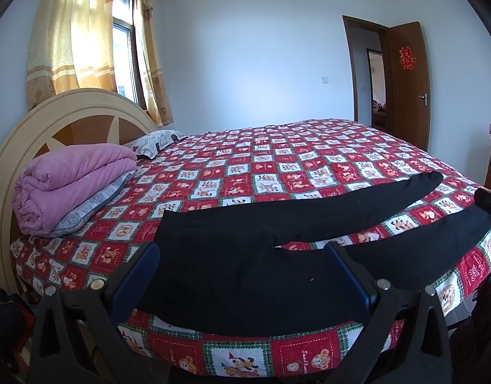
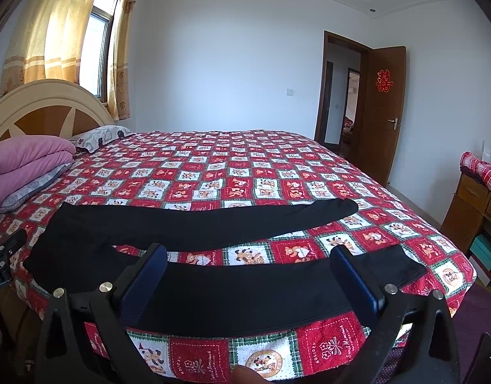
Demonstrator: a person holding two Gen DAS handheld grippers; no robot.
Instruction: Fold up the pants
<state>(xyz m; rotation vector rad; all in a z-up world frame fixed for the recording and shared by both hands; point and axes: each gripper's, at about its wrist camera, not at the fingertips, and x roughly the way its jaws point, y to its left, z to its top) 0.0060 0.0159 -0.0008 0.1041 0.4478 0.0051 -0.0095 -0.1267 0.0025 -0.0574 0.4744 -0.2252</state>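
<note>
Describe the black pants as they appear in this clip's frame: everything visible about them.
The black pants are plain, matte, soft-looking fabric, spread flat and unfolded on the patterned bedspread near its front edge. Waist lies toward the headboard side, the two legs splayed apart. Both open grippers, left and right, hover over them, gripping nothing.

Black pants (image 1: 245,256) lie partly behind wide-spread fingers (image 1: 139,275); one leg end beside the bed (image 1: 213,172) edge is blocked from sight.

A sunlit curtained window (image 1: 123,41), pale walls (image 1: 245,64), an open brown door (image 1: 408,83) and a quilted bed (image 1: 245,166).
</note>
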